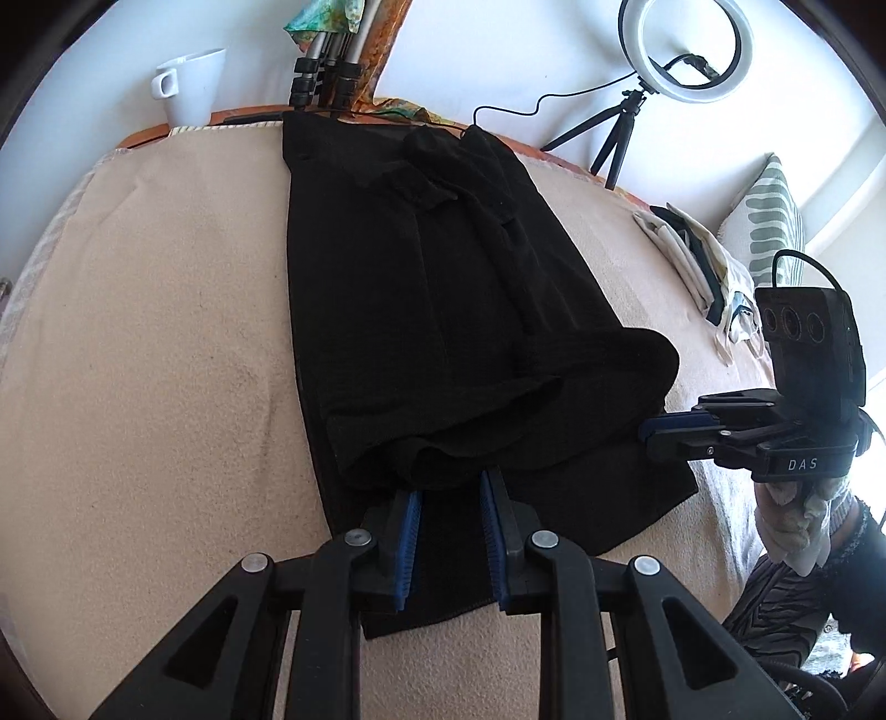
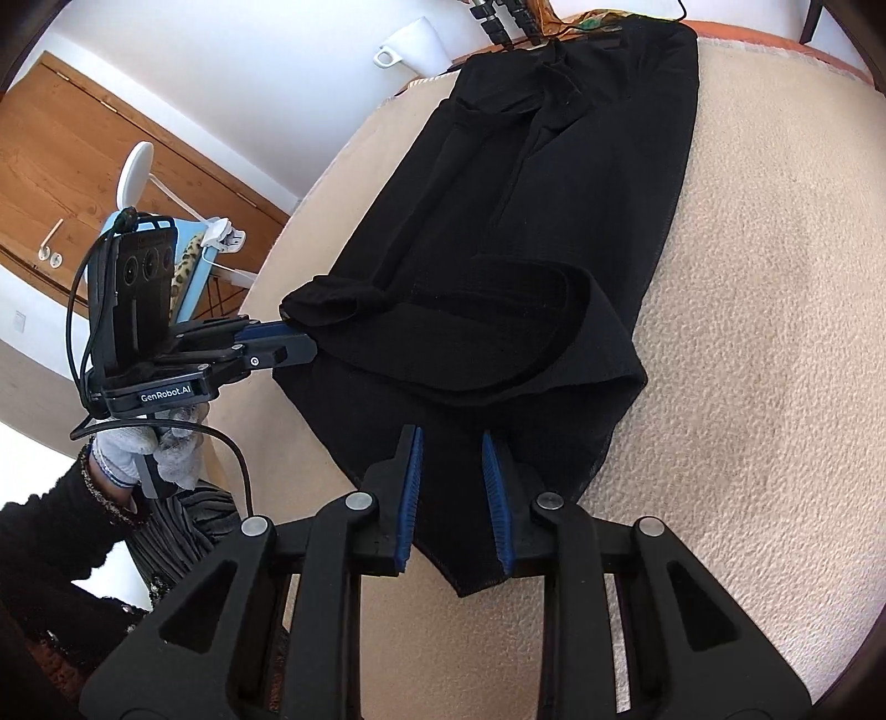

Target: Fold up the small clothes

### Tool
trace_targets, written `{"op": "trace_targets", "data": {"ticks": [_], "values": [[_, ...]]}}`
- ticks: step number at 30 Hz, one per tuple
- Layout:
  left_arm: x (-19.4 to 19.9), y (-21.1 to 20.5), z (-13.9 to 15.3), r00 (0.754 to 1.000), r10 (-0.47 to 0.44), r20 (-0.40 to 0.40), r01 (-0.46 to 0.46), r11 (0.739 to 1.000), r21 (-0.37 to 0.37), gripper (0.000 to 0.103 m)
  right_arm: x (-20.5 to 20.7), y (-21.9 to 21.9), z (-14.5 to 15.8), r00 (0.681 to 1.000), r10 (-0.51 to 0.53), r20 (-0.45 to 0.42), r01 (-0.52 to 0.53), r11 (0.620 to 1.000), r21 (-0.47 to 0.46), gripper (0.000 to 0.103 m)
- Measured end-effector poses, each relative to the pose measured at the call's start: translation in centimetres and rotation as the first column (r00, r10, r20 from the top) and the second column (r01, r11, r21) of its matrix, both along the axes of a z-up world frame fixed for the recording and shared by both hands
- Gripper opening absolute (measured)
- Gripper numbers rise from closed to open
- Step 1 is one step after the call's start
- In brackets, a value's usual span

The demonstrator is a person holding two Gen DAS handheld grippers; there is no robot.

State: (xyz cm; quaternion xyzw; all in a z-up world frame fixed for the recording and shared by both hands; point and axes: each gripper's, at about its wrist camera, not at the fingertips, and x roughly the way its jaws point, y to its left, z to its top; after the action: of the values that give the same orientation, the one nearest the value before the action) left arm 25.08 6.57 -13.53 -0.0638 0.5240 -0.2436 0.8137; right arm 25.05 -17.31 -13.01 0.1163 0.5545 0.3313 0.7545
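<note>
Black garment point(image 1: 421, 310) — lies lengthwise down the middle of the beige-covered table point(image 1: 155, 343), its far end at the far edge, its near end by the near edge. The near hem is turned back over the body in a loose, rounded fold.

Left gripper point(image 1: 449, 487) — over the garment's near end. Blue pads point(image 1: 411, 531) stand apart over the cloth, tips at the rim of the fold; nothing is pinched between them.

Right gripper point(image 2: 453, 443) — over the garment's near corner, jaws parted, cloth lying beneath and between the pads without being pressed.

Gloved hand point(image 2: 149, 448) — holds the left gripper's handle.

Far edge: white cup point(image 1: 191, 83), ring light on a tripod point(image 1: 692, 50).

Right edge: folded pale cloths point(image 1: 692, 260).
</note>
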Motion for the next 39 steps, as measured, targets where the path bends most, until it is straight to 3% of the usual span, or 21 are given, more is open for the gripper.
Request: {"op": "trace_targets", "data": {"ticks": [8, 11, 12, 16, 21, 23, 25, 27, 36, 37, 38, 39], "values": [[2.4, 1.7, 1.1, 0.989, 0.11, 0.096, -0.111, 0.994, 0.015, 0.022, 2.9, -3.3, 2.7, 0.966, -0.212, 0.145, 0.219, 0.975, -0.033, 0.026], [2.4, 2.6, 1.0, 0.988, 0.12, 0.102, -0.122, 0.993, 0.009, 0.033, 2.9, -5.1, 2.9, 0.961, -0.243, 0.13, 0.248, 0.968, -0.021, 0.031], [2.5, 2.8, 0.9, 0.988, 0.119, 0.096, -0.12, 0.993, 0.004, 0.034, 2.9, -5.6, 2.7, 0.961, -0.25, 0.114, 0.255, 0.966, -0.03, 0.04], [3.1, 2.4, 0.4, 0.992, 0.097, 0.084, -0.097, 0.995, -0.001, 0.034, 3.0, -7.0, 1.6, 0.961, -0.271, 0.055, 0.271, 0.962, 0.003, 0.042], [4.0, 2.0, -0.2, 0.993, 0.097, 0.067, -0.097, 0.995, -0.002, 0.027, 3.6, -5.9, 0.9, 0.967, -0.254, 0.024, 0.254, 0.967, 0.016, 0.042], [4.1, 2.0, -0.6, 0.993, 0.102, 0.052, -0.102, 0.995, -0.007, 0.017, 3.6, -5.1, 0.8, 0.971, -0.235, 0.033, 0.236, 0.972, -0.001, 0.042], [4.1, 2.1, -1.0, 0.994, 0.105, 0.035, -0.105, 0.994, -0.019, 0.008, 3.7, -4.6, 0.7, 0.974, -0.225, 0.039, 0.226, 0.974, -0.021, 0.038], [3.9, 2.0, -1.1, 0.994, 0.101, 0.04, -0.1, 0.995, -0.014, 0.002, 3.8, -4.2, 0.5, 0.977, -0.21, 0.033, 0.211, 0.977, -0.013, 0.011], [3.4, 2.2, -0.2, 0.987, 0.123, 0.107, -0.127, 0.991, 0.03, 0.002, 4.7, -3.0, 0.1, 0.973, -0.213, 0.089, 0.217, 0.975, -0.045, 0.007], [3.5, 2.2, -0.4, 0.987, 0.126, 0.098, -0.13, 0.991, 0.036, 0.005, 4.9, -3.2, -0.3, 0.974, -0.217, 0.06, 0.219, 0.975, -0.044, 0.007], [3.6, 2.3, -0.4, 0.987, 0.13, 0.09, -0.135, 0.99, 0.047, 0.015, 5.0, -3.5, -0.5, 0.972, -0.231, 0.029, 0.232, 0.972, -0.036, 0.007], [3.7, 2.3, -0.4, 0.987, 0.129, 0.09, -0.134, 0.99, 0.052, 0.019, 4.8, -4.0, -0.5, 0.971, -0.24, 0.007, 0.24, 0.971, -0.013, 0.007]]}}
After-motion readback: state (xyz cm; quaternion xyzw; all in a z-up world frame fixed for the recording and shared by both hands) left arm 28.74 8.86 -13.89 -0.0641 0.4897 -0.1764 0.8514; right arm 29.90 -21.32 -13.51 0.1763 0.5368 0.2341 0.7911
